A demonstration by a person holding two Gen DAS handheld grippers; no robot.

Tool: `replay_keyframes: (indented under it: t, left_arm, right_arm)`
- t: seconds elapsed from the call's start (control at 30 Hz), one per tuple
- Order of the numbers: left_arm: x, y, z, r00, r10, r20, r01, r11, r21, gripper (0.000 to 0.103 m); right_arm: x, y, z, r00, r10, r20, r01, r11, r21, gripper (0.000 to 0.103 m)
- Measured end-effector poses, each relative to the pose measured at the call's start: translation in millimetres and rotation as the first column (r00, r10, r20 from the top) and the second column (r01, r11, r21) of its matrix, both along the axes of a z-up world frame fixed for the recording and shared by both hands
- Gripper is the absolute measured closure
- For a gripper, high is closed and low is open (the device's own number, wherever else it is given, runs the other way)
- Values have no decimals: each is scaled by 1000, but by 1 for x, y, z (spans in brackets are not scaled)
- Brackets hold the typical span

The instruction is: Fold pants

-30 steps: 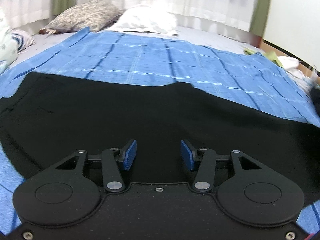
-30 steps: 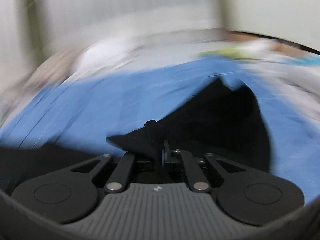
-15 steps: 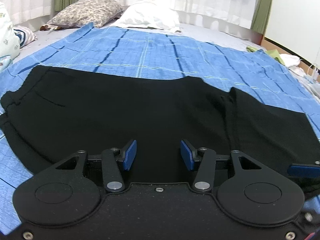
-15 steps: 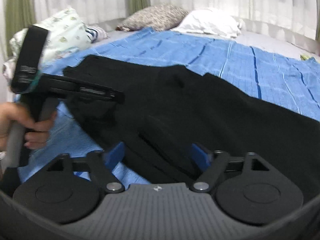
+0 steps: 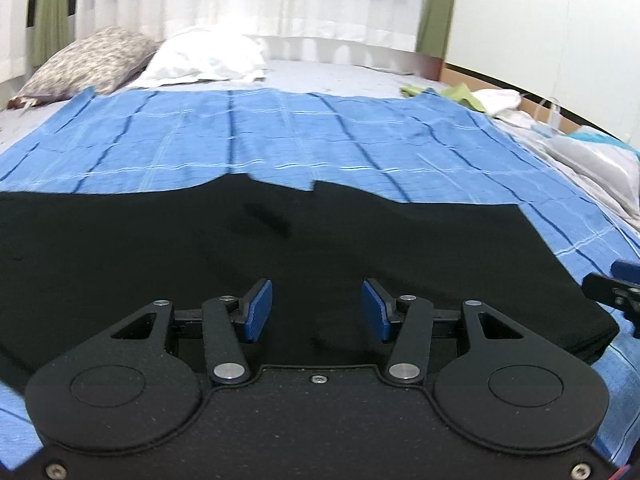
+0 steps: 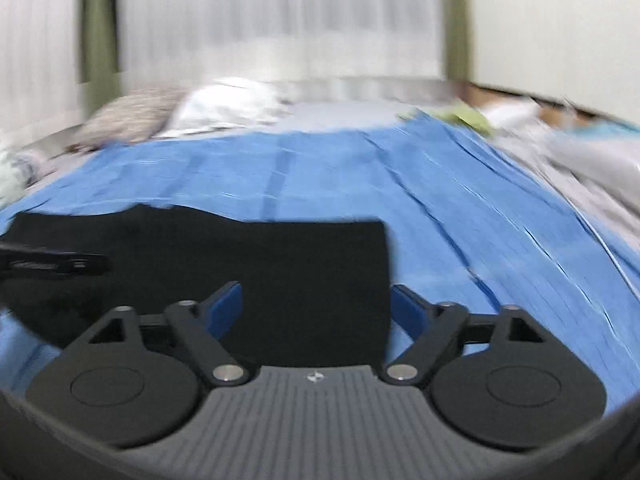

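Note:
Black pants (image 5: pixel 320 240) lie flat along the near side of a blue checked blanket (image 5: pixel 320 132). My left gripper (image 5: pixel 316 310) hovers low over the middle of them, open, with nothing between its blue pads. In the right wrist view the pants' (image 6: pixel 280 256) square right end sits under my right gripper (image 6: pixel 316 306). Its jaws stand wide and are closing, with only the cloth lying below them and nothing pinched. Its tip (image 5: pixel 616 280) shows at the right edge of the left wrist view. The left gripper (image 6: pixel 52 264) appears at the far left of the blurred right wrist view.
A patterned pillow (image 5: pixel 88 60) and a white pillow (image 5: pixel 204 60) lie at the head of the bed below white curtains. A green cloth (image 5: pixel 460 94) and pale bedding (image 5: pixel 592 160) crowd the right side. Bare blanket (image 6: pixel 480 240) lies beyond and right of the pants.
My right gripper, shut on black cloth a second ago, let it go and opened wide. The pants have settled flat. Both grippers have shifted toward the pants' right end.

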State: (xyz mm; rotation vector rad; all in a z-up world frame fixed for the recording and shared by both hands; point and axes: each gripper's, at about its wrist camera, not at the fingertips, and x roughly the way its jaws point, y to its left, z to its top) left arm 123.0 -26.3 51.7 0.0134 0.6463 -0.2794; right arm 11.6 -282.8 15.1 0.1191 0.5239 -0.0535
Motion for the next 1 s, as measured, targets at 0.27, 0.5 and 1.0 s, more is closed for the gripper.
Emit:
replay_keyframes:
  t: [0.27, 0.5, 1.0]
  left_arm:
    - [-7, -25, -32, 999, -17, -44, 22, 992, 123, 50]
    - [-18, -9, -25, 997, 17, -71, -8, 993, 114, 50]
    - [-25, 129, 19, 951, 308, 4, -308, 951, 33, 17]
  right_arm:
    - [-19, -4, -42, 994, -7, -112, 8, 1000, 9, 44]
    - [-28, -24, -30, 997, 12, -79, 5, 977, 215, 33]
    - [60, 91, -13, 988, 145, -57, -137, 983, 119, 13]
